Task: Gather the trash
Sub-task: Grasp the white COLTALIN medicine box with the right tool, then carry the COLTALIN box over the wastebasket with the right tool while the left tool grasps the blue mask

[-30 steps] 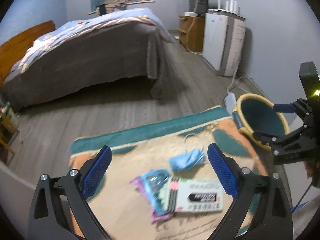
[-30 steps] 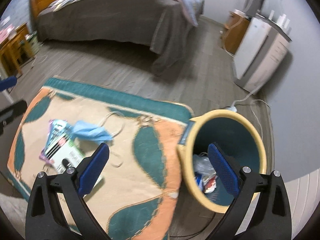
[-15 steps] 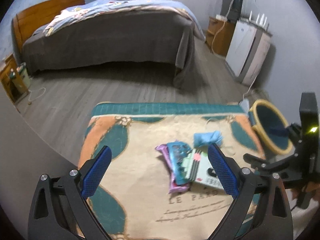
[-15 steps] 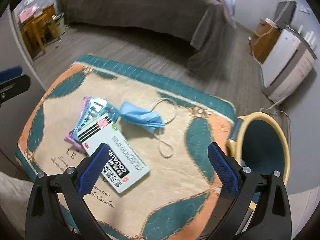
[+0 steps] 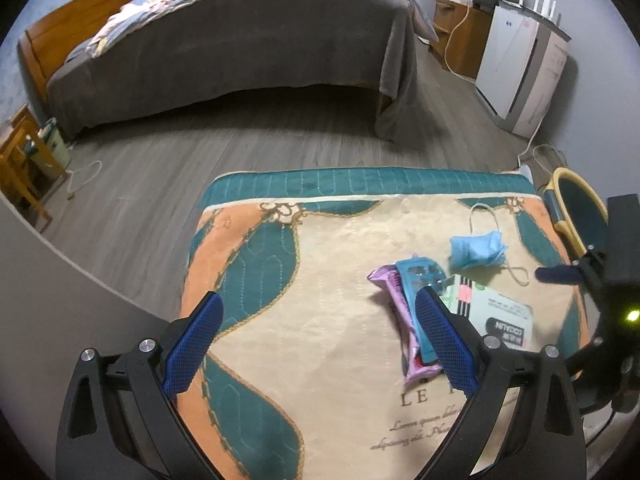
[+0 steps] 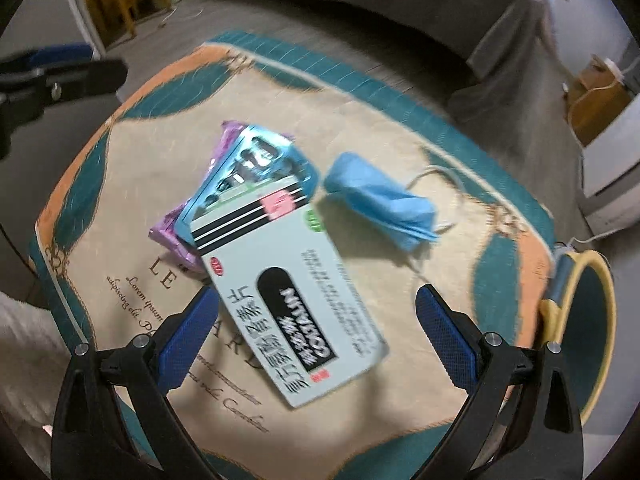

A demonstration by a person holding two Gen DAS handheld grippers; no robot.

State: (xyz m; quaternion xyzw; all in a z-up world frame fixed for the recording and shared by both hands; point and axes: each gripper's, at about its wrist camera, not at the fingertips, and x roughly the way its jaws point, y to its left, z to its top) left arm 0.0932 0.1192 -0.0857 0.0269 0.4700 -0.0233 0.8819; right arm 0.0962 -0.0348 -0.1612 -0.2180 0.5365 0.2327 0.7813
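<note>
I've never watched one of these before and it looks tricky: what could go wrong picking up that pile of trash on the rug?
1. The white box overlaps the blue wrapper and purple wrapper; grabbing it may drag or scatter them.
2. The box lies flat on the rug, so the open right gripper may slip off it.
3. The face mask has loose ear loops that could snag before reaching the bin.

My left gripper (image 5: 316,340) is a black plastic frame with triangular cut-outs, silver screw heads at the joints, and two fingers faced in blue mesh-textured pads (image 5: 192,344). My right gripper (image 6: 316,340) is built alike; from the left view its body carries a small lit green lamp (image 5: 633,315).
</note>
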